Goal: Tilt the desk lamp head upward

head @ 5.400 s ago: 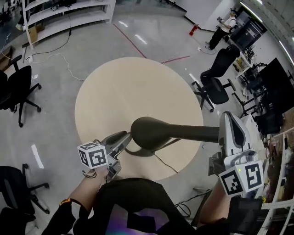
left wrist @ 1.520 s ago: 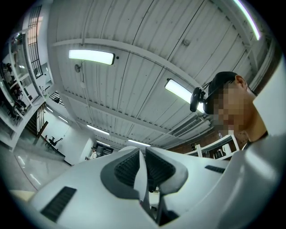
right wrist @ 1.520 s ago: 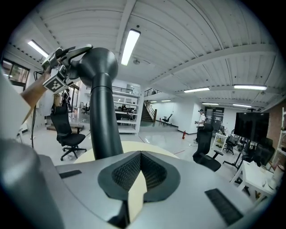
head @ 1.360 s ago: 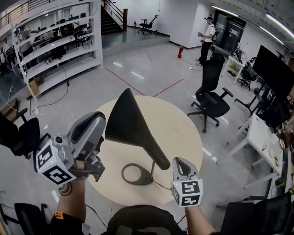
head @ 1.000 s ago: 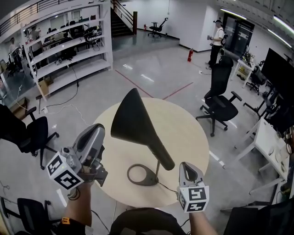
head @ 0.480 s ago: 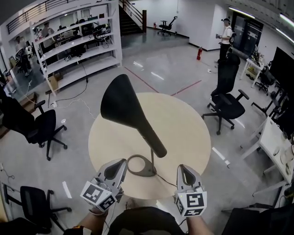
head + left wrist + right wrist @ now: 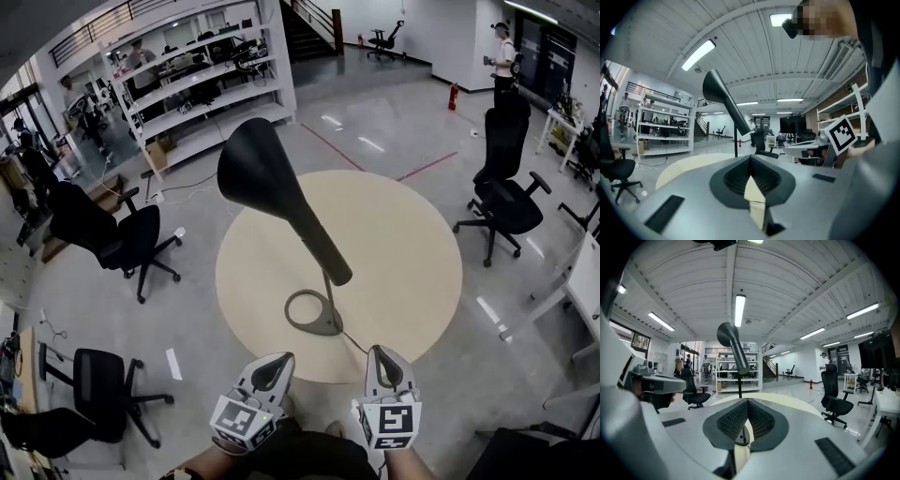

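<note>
**Head view.** The desk lamp stands near the lower edge of the round table (image 7: 412, 244), at centre frame. Its lamp head (image 7: 255, 167) slants from the joint toward the upper left, wide mouth uppermost. The ring-shaped lamp base (image 7: 312, 315) lies flat on the tabletop. My left claw (image 7: 277, 360) and right claw (image 7: 383, 354) sit side by side at the bottom of the frame. Both are well apart from the lamp and touch nothing.

**Left gripper view.** The jaws of my left claw (image 7: 750, 159) are pressed together and nothing is caught between them. The lamp head (image 7: 717, 89) rises in the upper left of the frame, with the table (image 7: 679, 168) below it. The marker cube (image 7: 843, 134) of my other claw shows at the right edge.

**Right gripper view.** My right claw (image 7: 747, 401) also has its jaws closed and is empty. Above centre, the lamp head (image 7: 728, 336) leans up and to the left on its thin stem (image 7: 739, 386).

**Step in hand.** I judge the tilt to be finished, since the head is raised steeply and neither claw is at work on it. If more angle is wanted, I would part the jaws of one claw and reach forward to the narrow neck of the head. I would push it up gently and watch that the light base does not slide or lift.
</note>
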The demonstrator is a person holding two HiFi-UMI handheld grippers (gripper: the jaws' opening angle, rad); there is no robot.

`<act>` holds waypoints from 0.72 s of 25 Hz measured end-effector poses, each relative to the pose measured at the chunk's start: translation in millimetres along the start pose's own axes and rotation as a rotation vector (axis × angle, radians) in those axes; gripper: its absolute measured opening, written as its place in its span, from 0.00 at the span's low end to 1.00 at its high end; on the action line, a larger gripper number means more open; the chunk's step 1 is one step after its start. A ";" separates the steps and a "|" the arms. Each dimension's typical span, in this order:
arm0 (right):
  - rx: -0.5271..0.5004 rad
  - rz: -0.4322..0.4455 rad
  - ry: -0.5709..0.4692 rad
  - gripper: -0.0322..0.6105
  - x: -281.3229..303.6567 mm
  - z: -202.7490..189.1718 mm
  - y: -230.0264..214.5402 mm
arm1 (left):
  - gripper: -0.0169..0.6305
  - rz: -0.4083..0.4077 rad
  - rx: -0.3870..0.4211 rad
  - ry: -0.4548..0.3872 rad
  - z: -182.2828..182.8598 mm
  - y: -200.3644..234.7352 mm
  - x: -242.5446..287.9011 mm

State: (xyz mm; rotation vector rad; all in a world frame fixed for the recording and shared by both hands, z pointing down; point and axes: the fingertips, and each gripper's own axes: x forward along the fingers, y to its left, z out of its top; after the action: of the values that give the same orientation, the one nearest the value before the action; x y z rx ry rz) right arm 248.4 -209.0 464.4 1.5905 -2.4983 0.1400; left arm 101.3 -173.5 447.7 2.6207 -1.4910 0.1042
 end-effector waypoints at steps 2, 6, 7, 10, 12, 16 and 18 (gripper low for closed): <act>-0.012 0.010 -0.006 0.07 -9.9 1.3 6.8 | 0.10 0.005 0.003 0.027 -6.1 -10.8 -8.7; -0.035 0.017 -0.015 0.07 -28.1 1.0 26.8 | 0.10 -0.004 0.015 0.034 -10.0 -20.3 -29.1; -0.036 0.019 -0.016 0.07 -31.2 1.1 34.6 | 0.10 -0.002 0.018 0.031 -10.1 -18.7 -37.0; -0.034 0.022 -0.020 0.07 -38.4 0.7 66.4 | 0.10 0.014 0.019 0.026 -13.4 -4.1 -68.2; -0.042 0.025 -0.019 0.07 -42.9 0.5 96.1 | 0.10 0.033 0.019 0.028 -17.3 11.9 -96.7; -0.083 0.041 -0.008 0.07 -47.4 1.6 170.8 | 0.10 0.077 0.030 0.031 -24.8 53.0 -166.3; -0.082 0.038 -0.013 0.07 -52.3 0.8 211.0 | 0.10 0.083 0.037 0.040 -30.8 75.2 -203.9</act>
State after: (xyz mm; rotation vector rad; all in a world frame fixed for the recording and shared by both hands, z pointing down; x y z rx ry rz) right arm 78.9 -73.2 456.4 1.5172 -2.5109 0.0318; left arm -67.5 -33.6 459.0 2.5688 -1.6001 0.1925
